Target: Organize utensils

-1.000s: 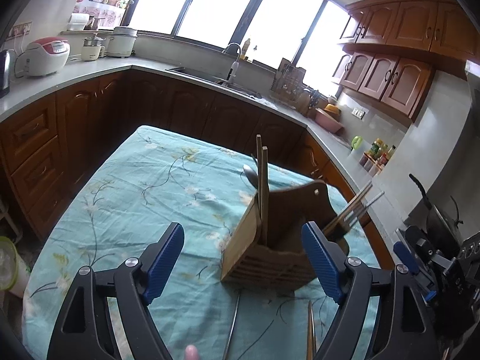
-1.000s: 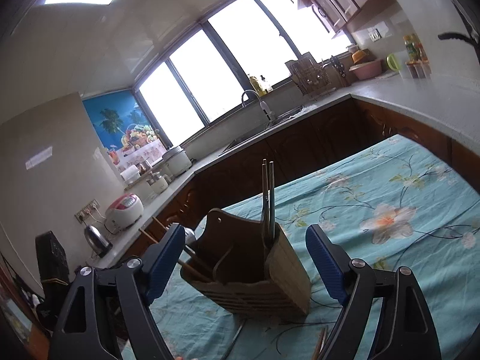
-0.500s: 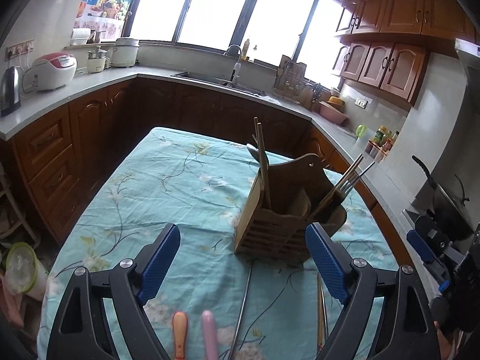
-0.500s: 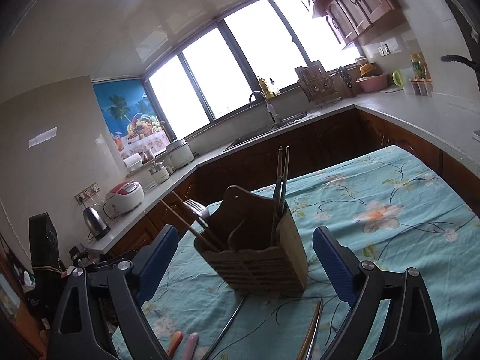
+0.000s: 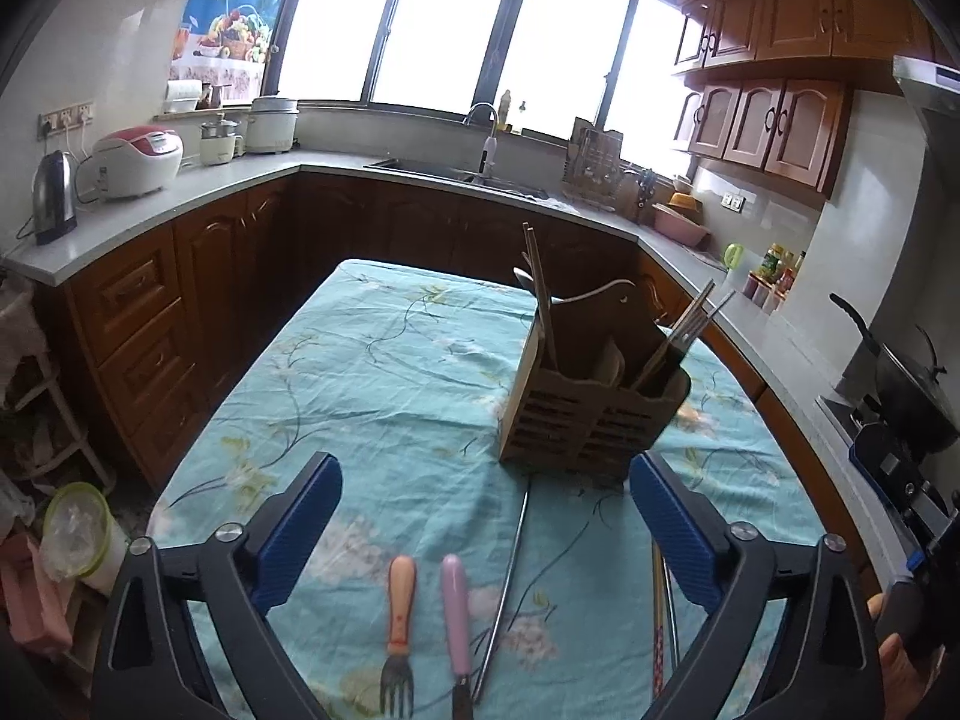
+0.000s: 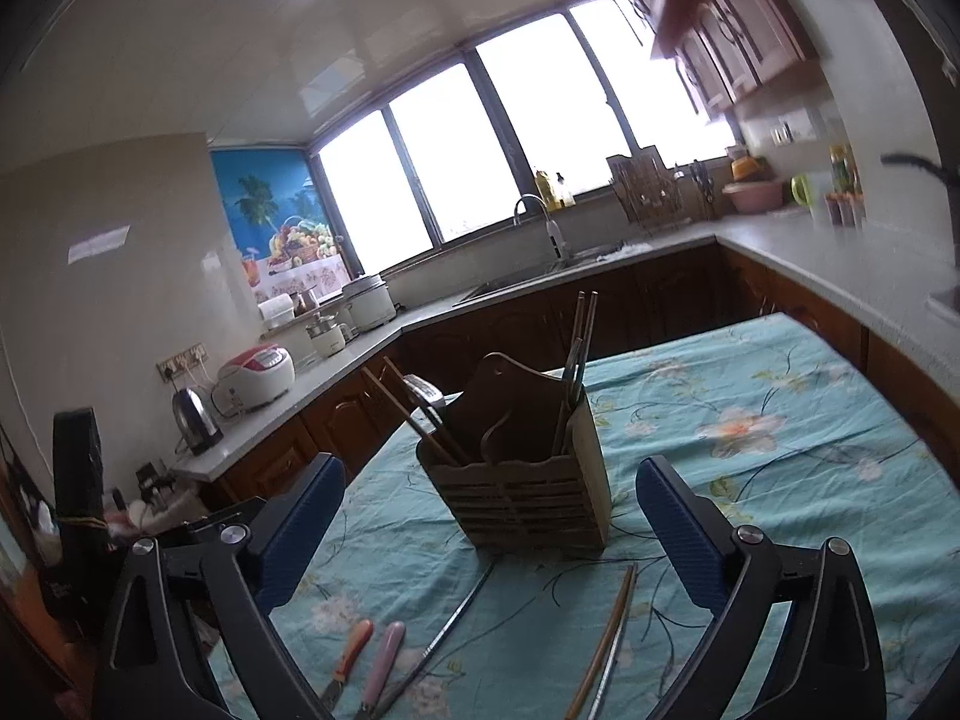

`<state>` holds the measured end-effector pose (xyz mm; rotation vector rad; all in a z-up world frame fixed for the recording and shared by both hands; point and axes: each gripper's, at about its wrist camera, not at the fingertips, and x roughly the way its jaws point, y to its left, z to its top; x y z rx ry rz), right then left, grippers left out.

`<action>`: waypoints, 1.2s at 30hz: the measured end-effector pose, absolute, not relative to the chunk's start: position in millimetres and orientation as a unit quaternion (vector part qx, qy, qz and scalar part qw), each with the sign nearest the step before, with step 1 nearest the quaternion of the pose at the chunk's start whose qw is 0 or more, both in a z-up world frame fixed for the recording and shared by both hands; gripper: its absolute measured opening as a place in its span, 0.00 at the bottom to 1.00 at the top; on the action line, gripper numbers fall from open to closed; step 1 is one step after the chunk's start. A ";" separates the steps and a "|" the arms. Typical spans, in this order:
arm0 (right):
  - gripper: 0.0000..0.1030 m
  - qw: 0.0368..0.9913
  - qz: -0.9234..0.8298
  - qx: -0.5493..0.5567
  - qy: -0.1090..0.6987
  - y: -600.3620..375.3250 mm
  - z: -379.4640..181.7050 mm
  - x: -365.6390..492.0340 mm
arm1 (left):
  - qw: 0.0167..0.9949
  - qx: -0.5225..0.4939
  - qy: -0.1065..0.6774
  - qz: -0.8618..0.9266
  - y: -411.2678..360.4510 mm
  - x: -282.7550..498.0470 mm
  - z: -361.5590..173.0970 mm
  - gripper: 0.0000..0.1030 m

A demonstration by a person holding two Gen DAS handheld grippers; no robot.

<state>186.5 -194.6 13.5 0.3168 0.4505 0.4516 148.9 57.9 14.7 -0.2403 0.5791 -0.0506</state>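
Holder: slatted wooden utensil holder [image 5: 591,414] stands upright on the floral turquoise-clothed table [image 5: 372,372], beyond both fingertips, apart from them.
Loose utensils: orange-handled fork [image 5: 399,618], pink-handled utensil [image 5: 456,606], long steel rod [image 5: 504,588] lie between the left gripper [image 5: 483,513] fingers [image 5: 300,531], long axes running toward the holder.
Chopsticks: brown pair [image 6: 603,639] between the right gripper [image 6: 489,516] fingers.
Fingers: both pairs have just been opening, spread wide, nothing between the pads.

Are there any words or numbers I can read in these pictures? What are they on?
None can be read.
Fruit poster by the window: only pictures show, any print is too blurred.
Rice cooker panel: too small to read.
Seasoning bottles on the counter: labels too blurred.
White label on the wall: blank or too blurred to tell.
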 end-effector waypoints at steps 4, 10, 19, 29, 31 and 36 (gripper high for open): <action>0.98 0.945 0.222 0.122 0.208 -190.4 19.2 164.7 | 0.953 -0.116 0.278 -0.026 61.0 121.4 15.2 0.99; 1.00 0.951 0.221 0.088 0.199 -187.4 24.0 136.4 | 0.964 -0.096 0.248 -0.019 60.9 85.9 19.3 0.99; 1.00 0.953 0.212 0.056 0.211 -184.2 17.5 111.4 | 0.976 -0.056 0.209 -0.001 49.6 40.7 16.8 0.99; 1.00 0.965 0.196 0.035 0.169 -189.1 22.6 78.9 | 0.974 -0.036 0.222 0.010 34.5 30.6 2.1 0.99; 1.00 0.965 0.193 0.038 0.173 -190.7 16.4 78.9 | 0.973 -0.033 0.226 0.010 31.6 31.1 -2.4 0.99; 1.00 0.964 0.186 0.048 0.181 -193.1 -1.7 77.8 | 0.972 -0.022 0.234 0.015 25.2 31.6 -7.6 0.99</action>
